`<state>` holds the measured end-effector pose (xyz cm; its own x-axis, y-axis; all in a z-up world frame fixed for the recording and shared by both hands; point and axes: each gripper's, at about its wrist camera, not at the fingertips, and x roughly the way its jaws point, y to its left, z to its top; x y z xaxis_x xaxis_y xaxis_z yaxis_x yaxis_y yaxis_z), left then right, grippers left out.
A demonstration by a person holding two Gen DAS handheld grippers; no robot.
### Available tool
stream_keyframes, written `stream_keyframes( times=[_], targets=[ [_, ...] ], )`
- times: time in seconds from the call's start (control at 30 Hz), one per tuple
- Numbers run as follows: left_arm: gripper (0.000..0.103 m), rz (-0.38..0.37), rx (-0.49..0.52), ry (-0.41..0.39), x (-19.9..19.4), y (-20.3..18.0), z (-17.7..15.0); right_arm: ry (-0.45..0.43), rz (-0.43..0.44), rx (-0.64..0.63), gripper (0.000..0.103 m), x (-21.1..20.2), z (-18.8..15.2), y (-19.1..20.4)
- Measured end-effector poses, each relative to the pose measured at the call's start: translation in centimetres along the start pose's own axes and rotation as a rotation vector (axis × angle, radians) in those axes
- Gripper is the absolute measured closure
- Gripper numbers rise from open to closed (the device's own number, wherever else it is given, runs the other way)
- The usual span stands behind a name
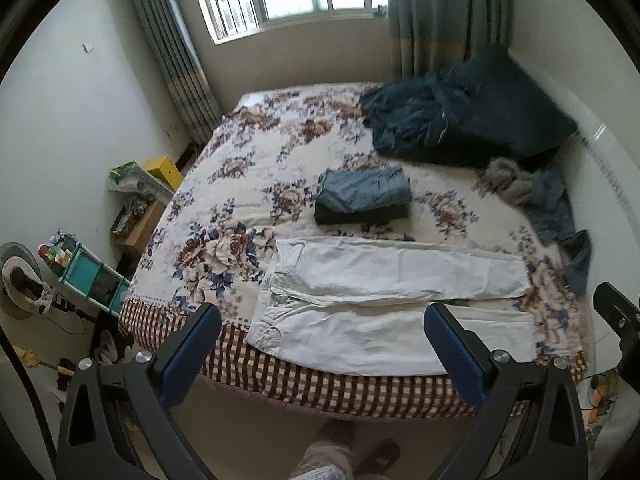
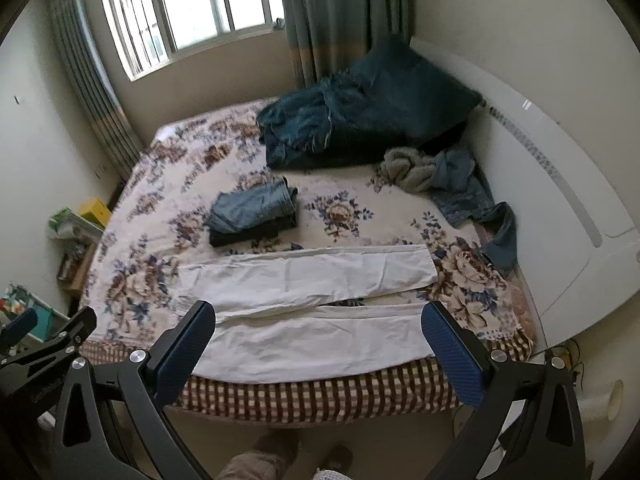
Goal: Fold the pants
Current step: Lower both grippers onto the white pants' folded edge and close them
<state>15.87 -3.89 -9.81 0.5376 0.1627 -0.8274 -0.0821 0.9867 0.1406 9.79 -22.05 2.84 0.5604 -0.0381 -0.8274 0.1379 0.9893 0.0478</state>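
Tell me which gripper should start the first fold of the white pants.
Probably the left gripper: it hangs open over the waistband end of the white pants. The right gripper, also open, faces the leg cuffs and could lift those together.

You face one white pair of pants (image 1: 372,292), two folded garments (image 1: 362,196) (stacked), two grippers

My left tongs (image 1: 322,320) and right tongs (image 2: 318,318) look alike: black angular frames with triangular cut-outs, round silver screws at the joints, and flat fingers faced with ribbed blue pads (image 1: 452,354); below, my light trousers and dark slippers show
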Motion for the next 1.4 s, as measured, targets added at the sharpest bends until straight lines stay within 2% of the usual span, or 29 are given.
stream_keyframes(
  times=[0.23,0.37,0.53,0.6,0.73,0.9,1.07,1.17,1.3,1.4],
  targets=[
    [0.000,-0.011,0.029,0.084,12.0,-1.8,5.4,0.103,-0.042,0.020,0.000,14.1,5.4,0.7],
    [0.000,-0.009,0.072,0.125,19.6,-3.6,8.2,0.207,-0.042,0.011,0.000,24.7,7.9,1.9],
    [0.000,-0.008,0.152,0.187,29.5,-7.0,10.6,0.325,-0.089,-0.039,0.000,37.3,9.3,2.2],
    [0.000,0.004,0.188,0.176,32.9,-8.4,11.3,0.353,-0.117,-0.067,0.000,41.8,9.5,1.9],
    [0.000,0.067,0.249,0.148,39.7,-11.1,12.3,0.412,-0.161,-0.068,0.000,50.2,9.3,-1.2],
    [0.000,0.098,0.259,0.204,46.6,-12.4,11.7,0.482,-0.176,-0.045,0.000,57.8,7.7,-6.2],
    [0.000,0.125,0.287,0.291,53.0,-15.0,9.7,0.558,-0.215,-0.127,0.000,65.5,6.5,-9.2],
    [0.000,0.127,0.403,0.339,56.7,-17.3,8.0,0.623,-0.218,-0.208,0.000,69.7,5.4,-9.7],
    [0.000,0.119,0.614,0.409,61.3,-20.3,5.8,0.692,-0.239,-0.351,0.000,75.2,3.7,-9.6],
    [0.000,0.121,0.739,0.427,63.1,-21.6,4.9,0.762,-0.230,-0.464,0.001,78.8,2.2,-9.5]
  ],
)
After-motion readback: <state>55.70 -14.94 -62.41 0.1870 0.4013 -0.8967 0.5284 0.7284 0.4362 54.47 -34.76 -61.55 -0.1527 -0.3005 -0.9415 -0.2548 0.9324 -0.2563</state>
